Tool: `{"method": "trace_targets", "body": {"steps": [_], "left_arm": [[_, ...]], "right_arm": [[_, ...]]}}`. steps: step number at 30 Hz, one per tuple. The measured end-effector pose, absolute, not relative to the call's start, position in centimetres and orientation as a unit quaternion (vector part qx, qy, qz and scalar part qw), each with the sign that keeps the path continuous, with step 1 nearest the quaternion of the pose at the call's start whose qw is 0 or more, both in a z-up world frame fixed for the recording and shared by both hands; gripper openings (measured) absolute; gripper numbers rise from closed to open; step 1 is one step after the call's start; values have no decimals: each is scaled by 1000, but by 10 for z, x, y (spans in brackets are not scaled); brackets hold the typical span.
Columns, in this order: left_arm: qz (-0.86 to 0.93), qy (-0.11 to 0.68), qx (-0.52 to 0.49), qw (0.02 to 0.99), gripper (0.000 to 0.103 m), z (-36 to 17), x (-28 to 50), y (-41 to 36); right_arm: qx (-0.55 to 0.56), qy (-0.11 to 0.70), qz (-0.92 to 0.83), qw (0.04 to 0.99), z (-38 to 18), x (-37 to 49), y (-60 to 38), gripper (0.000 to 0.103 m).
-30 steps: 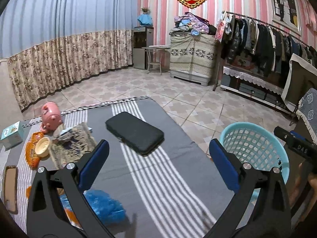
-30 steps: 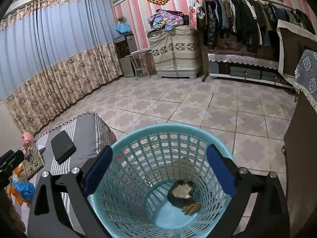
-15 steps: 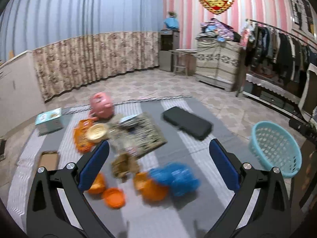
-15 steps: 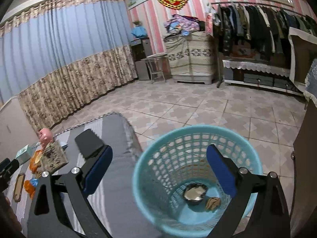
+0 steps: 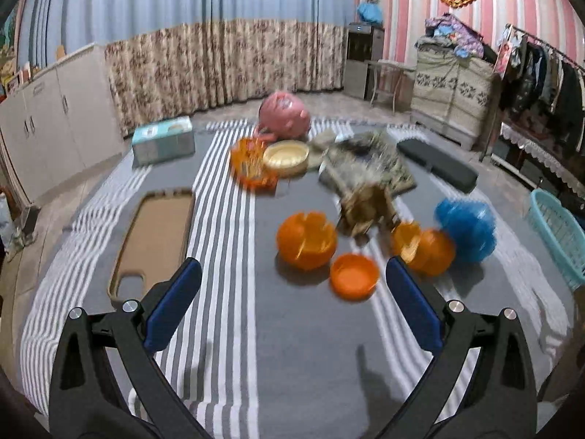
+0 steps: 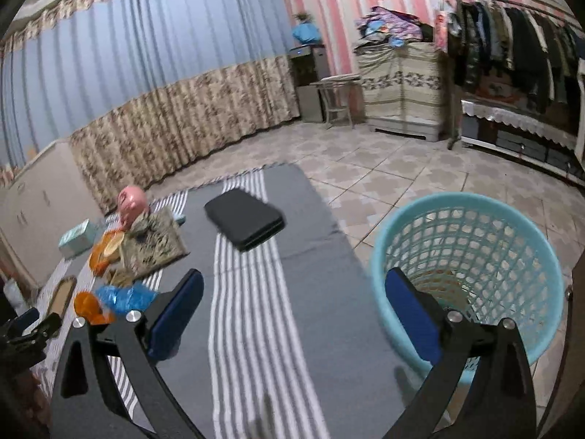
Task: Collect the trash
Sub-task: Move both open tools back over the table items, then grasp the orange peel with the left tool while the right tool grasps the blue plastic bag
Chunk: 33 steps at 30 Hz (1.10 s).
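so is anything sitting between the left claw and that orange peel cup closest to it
Nothing visible. The left claw is open and empty, and the small orange peel cup lies just ahead on bare striped cloth. The larger peel sits just behind it, to the left, so it could get nudged on the approach.

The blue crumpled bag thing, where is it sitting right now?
In the left wrist view the blue crumpled bag lies on the right side of the striped cloth, beside an orange peel piece and near the teal basket.
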<state>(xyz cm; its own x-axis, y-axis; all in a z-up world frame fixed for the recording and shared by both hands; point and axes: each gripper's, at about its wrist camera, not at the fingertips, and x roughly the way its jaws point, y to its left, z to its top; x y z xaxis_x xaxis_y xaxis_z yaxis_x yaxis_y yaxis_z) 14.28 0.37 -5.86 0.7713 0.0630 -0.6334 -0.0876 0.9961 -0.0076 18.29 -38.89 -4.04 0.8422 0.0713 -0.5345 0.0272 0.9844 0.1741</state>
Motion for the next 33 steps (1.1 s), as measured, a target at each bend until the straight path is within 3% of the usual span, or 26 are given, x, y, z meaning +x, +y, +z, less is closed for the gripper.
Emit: {"method": "trace_targets", "body": {"steps": [14,16,20,22,24,33], "left_arm": [[9,415,-42,909,97,-85,215,10],[6,424,-44,905,92,-88,222,10],[-14,449,-49,892,65,-96,233,8],[-13,446,-43,894,60,-96,231,6],[-24,442,-44,895,46,-95,227,5],[11,397,-41,917,41,-76,199,32]], "right_arm": [[51,311,21,949,-51,194,-348,97],[39,315,22,948,-53,196,-340,97],[28,321,24,946,-56,198,-331,97],[28,323,29,946,-56,199,-327,97],[26,324,33,945,-56,199,-323,97],[-2,329,69,942,-58,191,-298,97]]}}
